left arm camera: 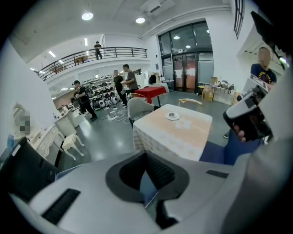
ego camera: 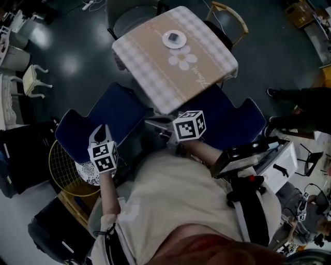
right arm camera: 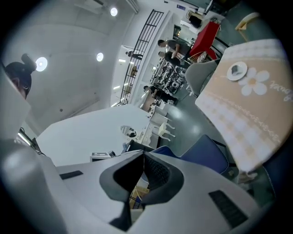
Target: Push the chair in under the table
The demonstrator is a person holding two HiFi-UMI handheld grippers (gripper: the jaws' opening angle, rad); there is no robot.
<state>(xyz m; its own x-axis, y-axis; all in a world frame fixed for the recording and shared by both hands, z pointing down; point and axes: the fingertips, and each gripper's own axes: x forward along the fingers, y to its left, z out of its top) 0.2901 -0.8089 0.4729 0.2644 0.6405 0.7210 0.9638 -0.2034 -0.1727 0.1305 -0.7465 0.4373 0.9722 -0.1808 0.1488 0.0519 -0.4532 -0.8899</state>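
Note:
Two dark blue chairs stand at the near side of a table (ego camera: 155, 72) with a beige checked cloth. The left chair (ego camera: 111, 116) is pulled out from it, and the right chair (ego camera: 232, 121) is close beside the table's corner. My left gripper (ego camera: 102, 133) is shut and empty over the left chair's near edge; whether it touches the chair I cannot tell. My right gripper (ego camera: 178, 124) is shut and empty in the gap between the two chairs, by the table's near corner. The left gripper view looks past its closed jaws at the table (left arm camera: 174, 130). The right gripper view shows a blue chair (right arm camera: 203, 153) beside the table (right arm camera: 252, 109).
A white plate (ego camera: 174, 39) sits on the table. A grey chair (ego camera: 129, 18) and a wooden chair (ego camera: 230, 15) stand at its far side. A gold wire basket (ego camera: 64, 165) is at my left, a small white chair (ego camera: 33, 80) further left. A bystander's shoes (ego camera: 276, 93) are at the right.

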